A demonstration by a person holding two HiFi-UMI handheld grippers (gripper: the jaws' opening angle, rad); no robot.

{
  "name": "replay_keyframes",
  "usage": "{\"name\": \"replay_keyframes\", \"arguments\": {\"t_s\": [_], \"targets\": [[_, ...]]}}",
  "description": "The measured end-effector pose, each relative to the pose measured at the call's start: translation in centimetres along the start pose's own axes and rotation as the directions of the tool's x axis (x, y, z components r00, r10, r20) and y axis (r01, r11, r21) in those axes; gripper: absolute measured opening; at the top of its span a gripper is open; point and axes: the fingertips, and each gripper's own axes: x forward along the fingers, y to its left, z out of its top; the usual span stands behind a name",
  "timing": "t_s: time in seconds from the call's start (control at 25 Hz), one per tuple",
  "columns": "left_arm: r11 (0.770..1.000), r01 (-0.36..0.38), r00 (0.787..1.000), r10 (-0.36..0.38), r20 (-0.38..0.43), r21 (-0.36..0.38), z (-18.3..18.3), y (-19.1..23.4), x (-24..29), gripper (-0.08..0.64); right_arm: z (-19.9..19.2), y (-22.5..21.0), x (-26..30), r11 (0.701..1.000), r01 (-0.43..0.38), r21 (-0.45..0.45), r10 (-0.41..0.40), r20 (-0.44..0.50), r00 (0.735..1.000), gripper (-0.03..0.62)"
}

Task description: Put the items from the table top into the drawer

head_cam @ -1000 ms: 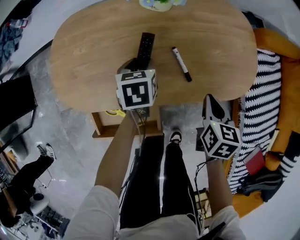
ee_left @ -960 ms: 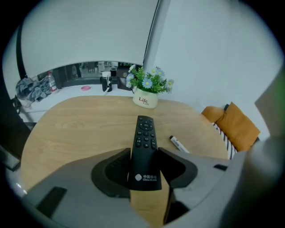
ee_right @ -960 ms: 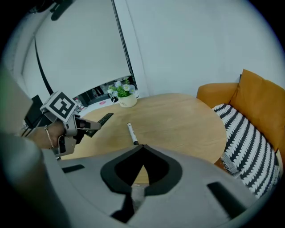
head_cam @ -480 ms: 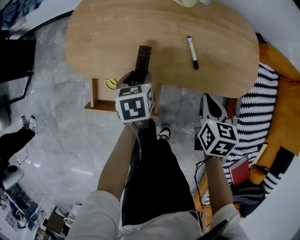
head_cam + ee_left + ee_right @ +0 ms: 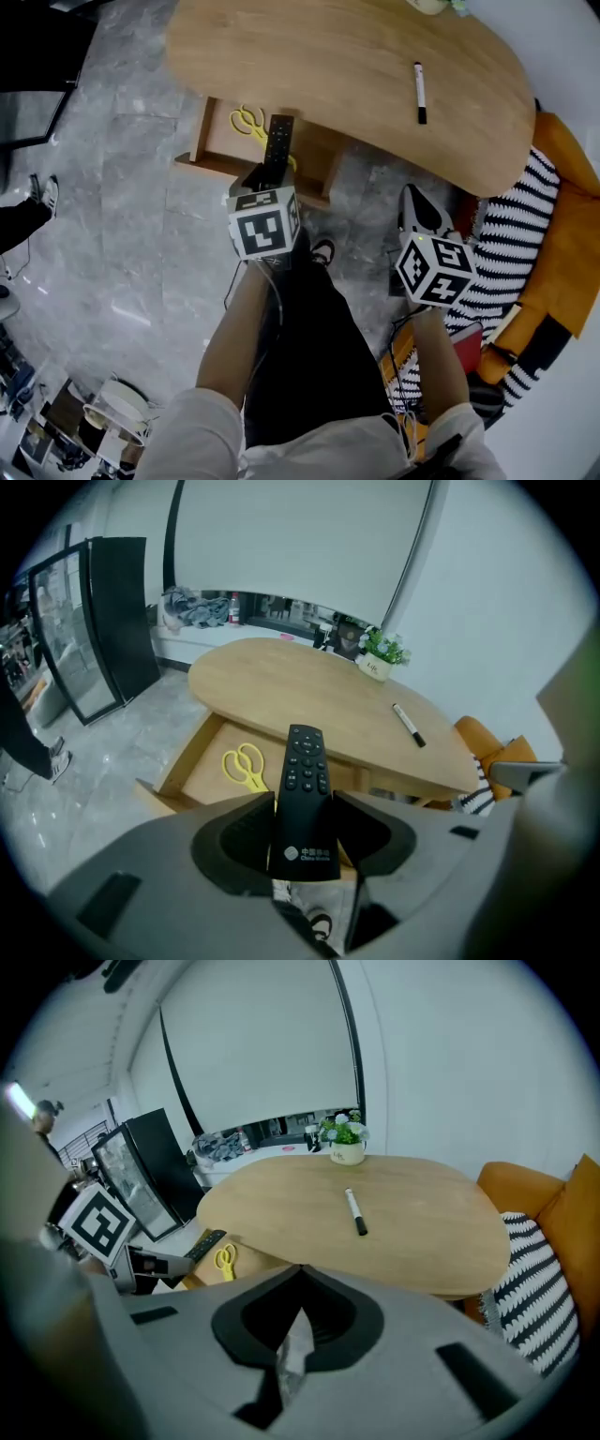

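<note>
left gripper has its jaws clamped on the lower end of the black remote, which sticks out ahead of the jaws, buttons up, hanging over the open drawer and touching nothing else. so this looks like the carry-and-drop step: remote off the table, not yet in. ahead of the jaws and a bit to their left lie the yellow scissors, already on the drawer floor. next move calls for lowering the remote onto the bare wood beside those scissors, then letting the jaws part. push too far forward and the tip could knock the table edge. right gripper waits with jaws together, tips touching, clamped on nothing. a pale scrap shows in the hollow behind the tips, can't tell what it is. the pen lies on the table well ahead of those jaws, likely the next pick. the head view places the remote over the drawer but hides the grip, while the left gripper view shows the pads tight on its sides. only the right gripper view shows its own jaws closed.
</note>
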Motion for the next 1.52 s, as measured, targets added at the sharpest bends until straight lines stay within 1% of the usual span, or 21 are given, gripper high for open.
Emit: {"name": "replay_keyframes", "arguments": {"t_s": [0.12,0.24,0.4,0.64,0.84,1.08,1.16,1.2,1.52], "targets": [[0.999,-0.024,0.999,0.024,-0.027,-0.022,-1.9,1.6,0.3,0.192,-0.3,1.2,0.6,1.0,-0.025,-0.014,0.025,-0.009,1.0,-0.008],[0.999,-0.033,0.999,0.031,-0.041,-0.036,-2.7,2.6,1.2,0.192,-0.7,2.2,1.4,0.999,-0.04,-0.025,0.04,-0.017,0.999,-0.008],[0.999,-0.024,0.996,0.022,-0.083,-0.025,-3.3,3.3,2.7,0.192,-1.6,2.7,2.5,0.998,-0.044,-0.041,0.042,-0.053,0.998,-0.008],[1.0,-0.001,0.988,0.003,-0.155,0.014,-3.2,3.1,5.6,0.192,-1.5,1.5,4.9,1.0,-0.016,0.008,0.017,-0.081,0.997,-0.008],[0.999,0.021,0.979,-0.012,-0.204,0.042,-2.0,2.9,8.5,0.192,-0.6,1.0,7.4,0.999,0.001,0.053,0.004,-0.096,0.995,-0.007],[0.992,0.098,0.972,-0.08,-0.22,0.076,0.1,0.6,11.4,0.193,0.7,-0.3,9.3,0.996,0.023,0.088,-0.014,-0.094,0.995,-0.008],[0.988,0.117,0.969,-0.092,-0.23,0.097,0.1,-0.1,11.8,0.235,0.7,-0.6,9.5,0.994,0.03,0.106,-0.02,-0.094,0.995,-0.008],[0.987,0.124,0.967,-0.098,-0.235,0.101,0.0,-0.3,11.9,0.242,0.5,-0.7,9.5,0.993,0.032,0.114,-0.021,-0.095,0.995,-0.008],[0.983,0.117,0.968,-0.081,-0.238,0.142,-0.7,-0.4,10.4,0.25,-0.8,-0.7,8.5,0.99,0.029,0.139,-0.017,-0.091,0.996,-0.008]]}}
